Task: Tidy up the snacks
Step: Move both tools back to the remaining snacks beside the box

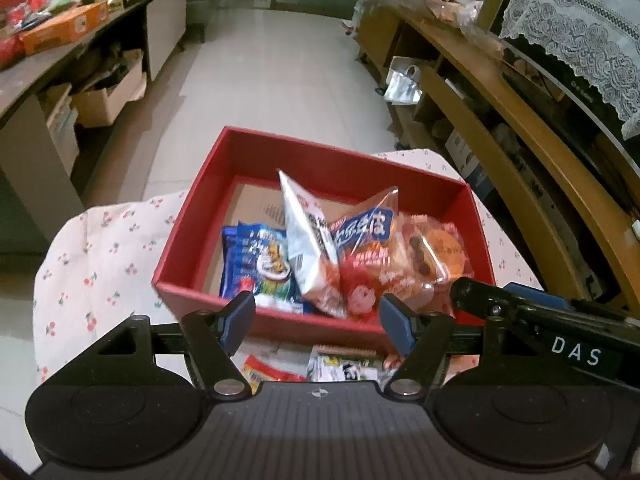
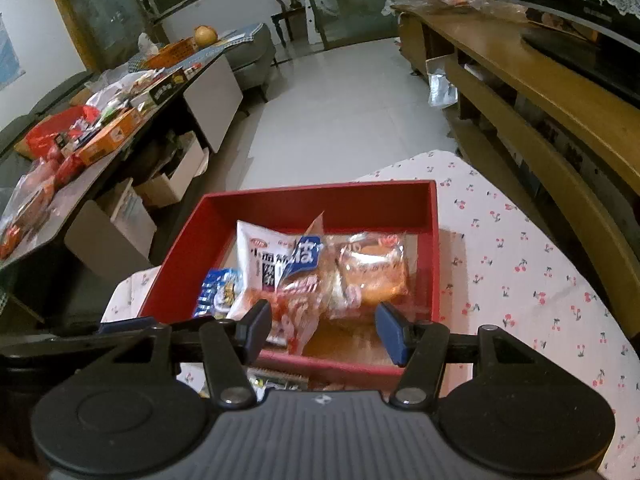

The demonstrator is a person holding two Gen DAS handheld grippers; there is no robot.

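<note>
A red box [image 1: 304,160] [image 2: 320,196] stands on a cherry-print cloth and holds several snack packets: a blue packet [image 1: 256,256] [image 2: 218,288], a white packet [image 1: 308,240] [image 2: 260,256], a red-and-blue packet [image 1: 364,248] and a clear-wrapped bun [image 1: 436,252] [image 2: 372,268]. My left gripper [image 1: 316,320] is open and empty, just short of the box's near wall. My right gripper [image 2: 324,326] is open and empty over the box's near edge; its body shows in the left wrist view [image 1: 540,316]. Loose packets [image 1: 320,364] lie on the cloth under the left gripper.
The cherry-print cloth [image 2: 520,264] [image 1: 100,260] covers the small table. A cluttered dark table [image 2: 80,160] [image 1: 60,40] stands at the left with cardboard boxes below. A wooden cabinet [image 2: 540,92] [image 1: 500,120] runs along the right. Tiled floor [image 2: 340,112] lies beyond.
</note>
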